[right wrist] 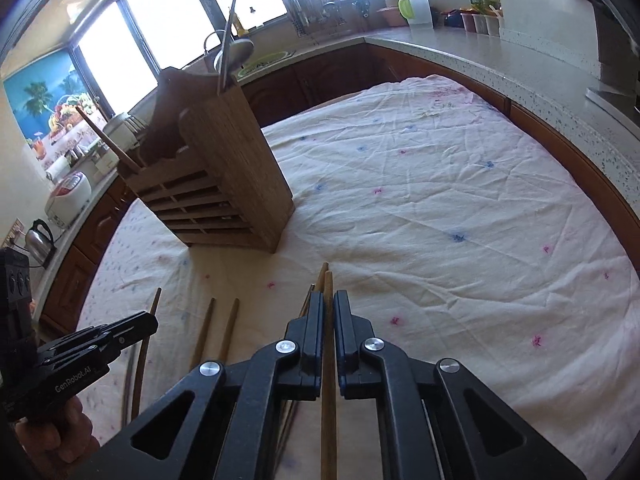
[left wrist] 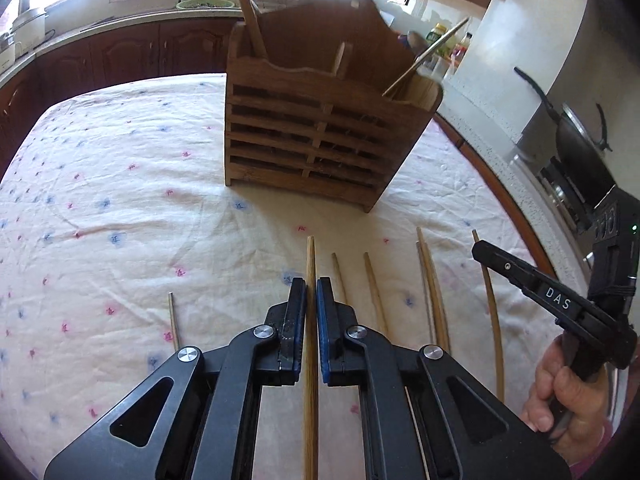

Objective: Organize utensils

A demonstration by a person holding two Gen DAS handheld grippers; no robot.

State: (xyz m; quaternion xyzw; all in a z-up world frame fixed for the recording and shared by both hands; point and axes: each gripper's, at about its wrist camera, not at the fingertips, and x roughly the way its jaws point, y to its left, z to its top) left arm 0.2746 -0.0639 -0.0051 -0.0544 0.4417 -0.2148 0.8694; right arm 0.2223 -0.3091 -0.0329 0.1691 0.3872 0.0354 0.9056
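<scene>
Left gripper (left wrist: pixel 311 292) clamped on a pale bamboo chopstick (left wrist: pixel 310 264), jaws nearly together with only the stick's width between the blue pads; right gripper (right wrist: pixel 328 304) likewise pinched shut on a darker chopstick (right wrist: pixel 329 400), its tip poking out toward 12 o'clock of the right wrist view. Probably very light and stiff, each stick — thin, smooth, round enough to roll or pivot in a two-point pinch, so apt to swing if held far from the middle. Best taken around mid-length or a little toward the thicker end, pads square across the shaft, with the tapered tip left free to lead into a slot. Not fragile, though slender enough to slip out if the pinch slackens. Seen from the left wrist, more loose chopsticks (left wrist: pixel 434 296) lying roughly parallel on the cloth at 3 to 4 o'clock of the left gripper, a thinner skewer-like stick (left wrist: pixel 173 320) apart at 9 o'clock, one long curved-looking stick (left wrist: pixel 494 312) near the right gripper's black body at 3 o'clock. All tan to brown wood, tapered, varying a little in shade. Beyond, at 12 o'clock, the wooden utensil holder (left wrist: pixel 316 136) upright on the bench — slatted front, open compartments on top, a few sticks already leaning inside. White tablecloth (left wrist: pixel 120 184) with small pink and blue flowers beneath everything, wrinkled, likely to snag a tip.
</scene>
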